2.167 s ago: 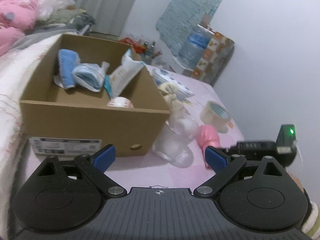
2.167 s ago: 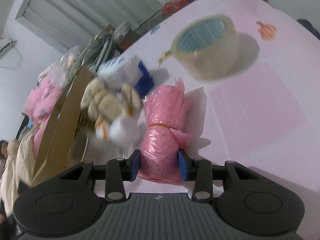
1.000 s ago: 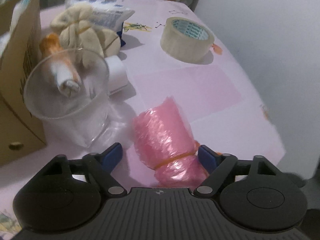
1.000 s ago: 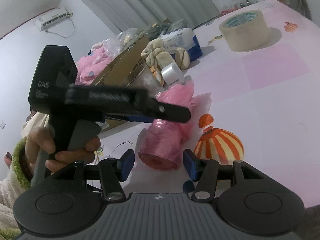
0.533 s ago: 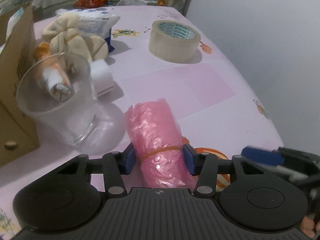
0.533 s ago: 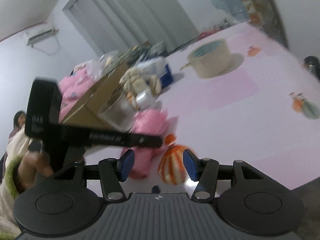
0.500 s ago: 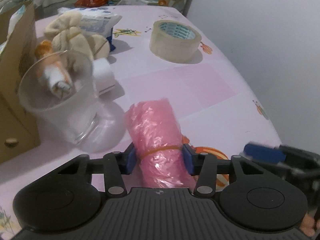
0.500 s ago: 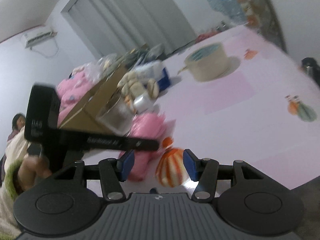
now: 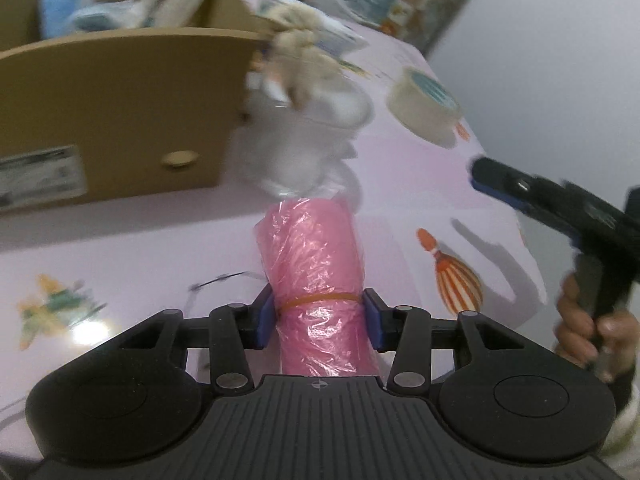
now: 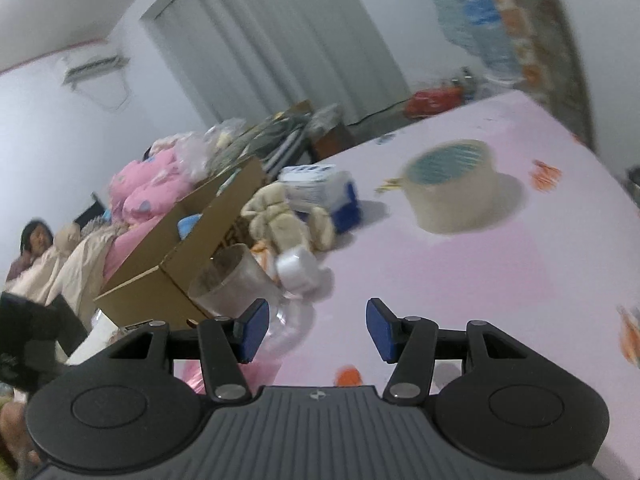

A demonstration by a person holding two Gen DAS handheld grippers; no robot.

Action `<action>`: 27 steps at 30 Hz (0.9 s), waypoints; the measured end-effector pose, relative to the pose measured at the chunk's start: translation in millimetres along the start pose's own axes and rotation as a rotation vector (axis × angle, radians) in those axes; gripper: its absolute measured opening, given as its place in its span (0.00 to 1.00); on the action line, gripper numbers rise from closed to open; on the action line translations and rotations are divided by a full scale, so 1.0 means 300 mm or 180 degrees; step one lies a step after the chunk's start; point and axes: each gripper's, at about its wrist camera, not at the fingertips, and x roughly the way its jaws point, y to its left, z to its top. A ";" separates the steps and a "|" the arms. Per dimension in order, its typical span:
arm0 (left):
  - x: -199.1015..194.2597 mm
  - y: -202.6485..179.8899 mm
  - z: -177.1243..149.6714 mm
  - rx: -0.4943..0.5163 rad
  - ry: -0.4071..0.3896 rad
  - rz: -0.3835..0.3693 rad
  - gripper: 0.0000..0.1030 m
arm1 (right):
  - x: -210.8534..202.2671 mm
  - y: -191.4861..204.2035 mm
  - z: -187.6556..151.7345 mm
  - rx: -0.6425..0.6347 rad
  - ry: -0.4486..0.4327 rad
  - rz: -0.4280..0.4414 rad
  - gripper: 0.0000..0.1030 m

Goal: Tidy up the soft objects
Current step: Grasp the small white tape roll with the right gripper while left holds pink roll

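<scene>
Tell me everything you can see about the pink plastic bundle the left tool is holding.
The pink plastic bundle is a roll of thin, crinkled, glossy, translucent film, like rolled bags, cinched near its lower end by an orange rubber band. It lies lengthwise along the view, pointing away toward the clear plastic cup. The left tool has just closed on it, its blue pads pressing both sides at the band. Whether it rests on the pink tablecloth or is lifted cannot be told.
</scene>
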 end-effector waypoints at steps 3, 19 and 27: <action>-0.052 0.052 -0.021 -0.0135 -0.0095 0.0016 0.42 | 0.120 0.041 0.042 -0.0225 0.0105 0.0062 0.61; -0.123 0.219 -0.028 -0.0581 -0.0433 0.0180 0.42 | 0.437 0.014 0.115 -0.0262 0.0512 0.0199 0.60; -0.117 0.246 -0.028 -0.0701 -0.0442 0.0223 0.42 | 0.466 -0.015 0.114 -0.0110 0.0534 0.0370 0.60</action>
